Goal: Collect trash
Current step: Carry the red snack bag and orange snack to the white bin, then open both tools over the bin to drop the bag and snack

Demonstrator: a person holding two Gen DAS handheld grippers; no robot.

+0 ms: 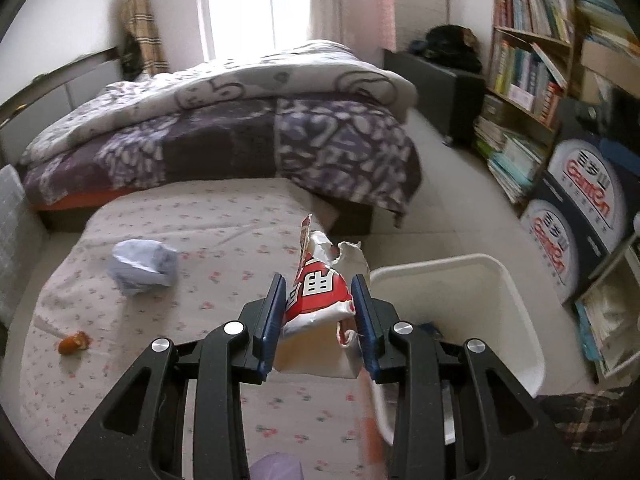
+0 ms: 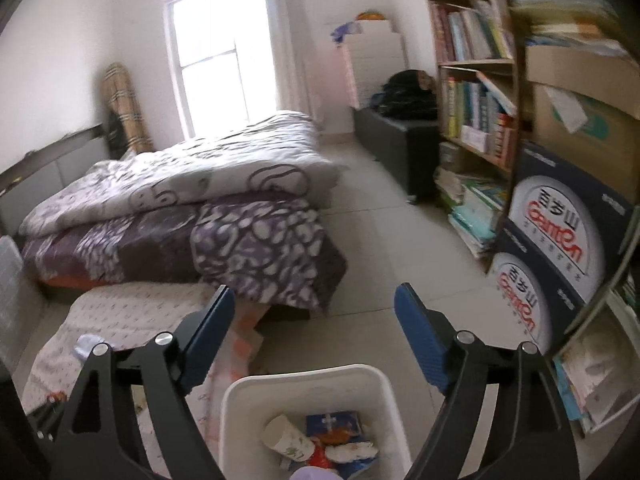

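Left gripper [image 1: 319, 304]: pinching a torn red-and-white wrapper [image 1: 316, 292], held above the flowered cloth [image 1: 180, 232] beside the white bin [image 1: 472, 272].
Right gripper [image 2: 316, 340]: jaws spread wide, nothing between them, above the bin [image 2: 312, 380].
Bin contents: paper cup [image 2: 286, 438], blue packet [image 2: 332, 420]; the rest cut off.
Left on cloth: crumpled paper [image 1: 144, 268], orange scrap [image 1: 74, 343].
Writing: wrapper characters unreadable; boxes [image 2: 560, 248] read roughly "Ganten".
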